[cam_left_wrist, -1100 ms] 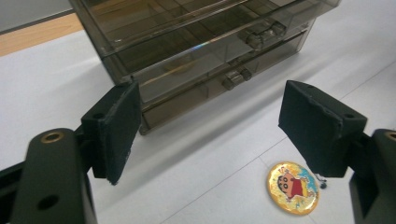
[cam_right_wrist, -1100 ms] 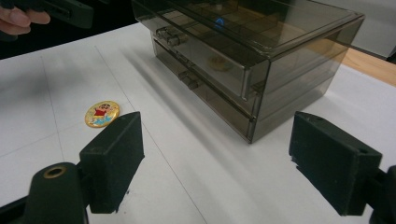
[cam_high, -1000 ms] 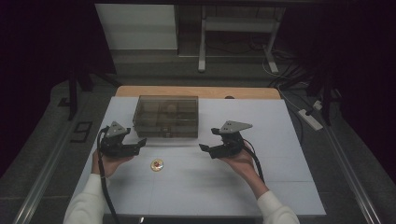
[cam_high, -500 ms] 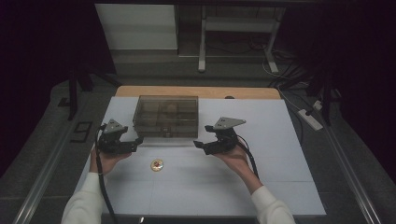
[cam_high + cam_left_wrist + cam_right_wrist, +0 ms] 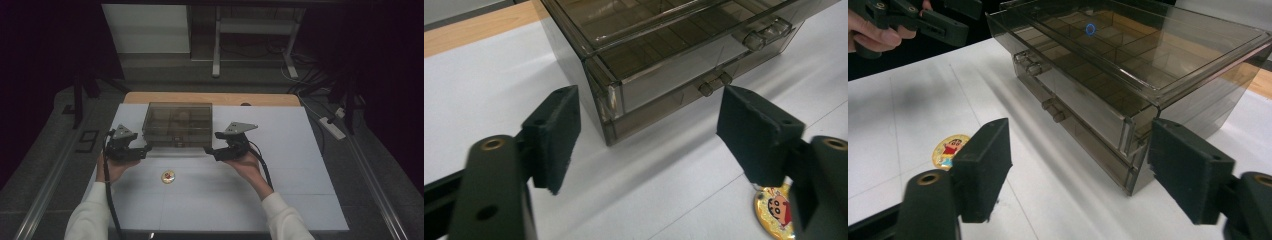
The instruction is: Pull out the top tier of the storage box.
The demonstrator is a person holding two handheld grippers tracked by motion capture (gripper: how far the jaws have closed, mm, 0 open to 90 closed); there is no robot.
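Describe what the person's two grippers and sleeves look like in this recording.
Both the left gripper and the right gripper are black, each with two flat, blocky jaws faced with dark pads and brass-coloured pivot bushings at the jaw arms. A grey three-cornered plate sits on top of each, and a black cable trails back from each along the forearm. The person wears white long sleeves.

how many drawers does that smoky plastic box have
2, stacked in the box: upper drawer with its knob, and lower drawer with its knob beneath. The back is hidden.
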